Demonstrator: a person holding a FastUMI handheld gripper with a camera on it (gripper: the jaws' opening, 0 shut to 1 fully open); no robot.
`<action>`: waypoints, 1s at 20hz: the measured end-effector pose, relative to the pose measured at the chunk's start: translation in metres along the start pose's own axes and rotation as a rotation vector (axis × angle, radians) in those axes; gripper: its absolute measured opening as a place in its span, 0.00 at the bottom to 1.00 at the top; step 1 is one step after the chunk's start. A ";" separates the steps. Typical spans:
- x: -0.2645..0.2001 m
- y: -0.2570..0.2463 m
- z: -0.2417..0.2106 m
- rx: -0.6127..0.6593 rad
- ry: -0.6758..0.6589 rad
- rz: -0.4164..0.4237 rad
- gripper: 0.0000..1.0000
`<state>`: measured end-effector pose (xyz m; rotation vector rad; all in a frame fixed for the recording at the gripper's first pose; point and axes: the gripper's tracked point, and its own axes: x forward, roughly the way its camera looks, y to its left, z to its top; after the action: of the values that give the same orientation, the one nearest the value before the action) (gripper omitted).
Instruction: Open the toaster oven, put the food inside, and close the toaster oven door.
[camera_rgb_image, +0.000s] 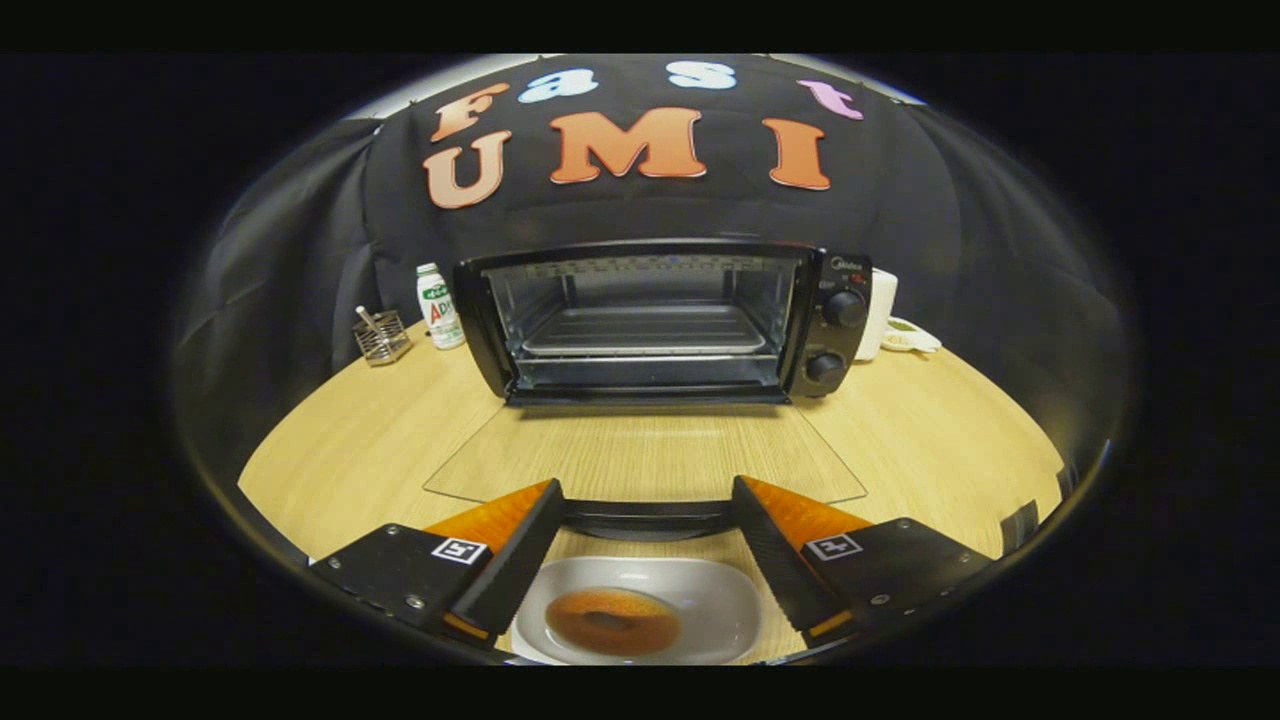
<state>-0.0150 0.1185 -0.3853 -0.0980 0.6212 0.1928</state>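
In the gripper view we look along the gripper (645, 490) toward a black toaster oven (665, 320) standing at the back of a pale wood-grain table (330, 470). Our two fingers are spread wide apart and hold nothing; nothing presses against either of them.

The oven's glass door (645, 455) is swung fully down and lies flat over the table, its dark handle bar (645, 520) showing in the gap between our fingertips. Through the open mouth we see a metal tray (645, 330) sitting inside the oven. Two round black knobs (843, 308) are set one above the other on the panel right of the opening.

The food, a brown glazed ring-shaped bun (612, 620), lies on a white oblong plate (710, 600) on the table, below and between our fingers, on the near side of the door handle. We cannot tell whether the fingers touch the plate.

Left of the oven stand a white plastic bottle with a green label (439, 306) and, further left, a small wire basket (382, 336). Right of the oven, a white container (880, 312) is partly hidden behind it, with a small white dish (912, 338) beside it.
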 end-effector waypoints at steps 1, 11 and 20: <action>0.005 0.000 -0.004 -0.002 0.013 -0.002 1.00; -0.002 -0.001 0.000 0.026 0.012 0.005 1.00; -0.064 -0.010 -0.011 0.056 0.004 -0.001 0.99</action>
<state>-0.0698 0.0972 -0.3562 -0.0446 0.6303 0.1738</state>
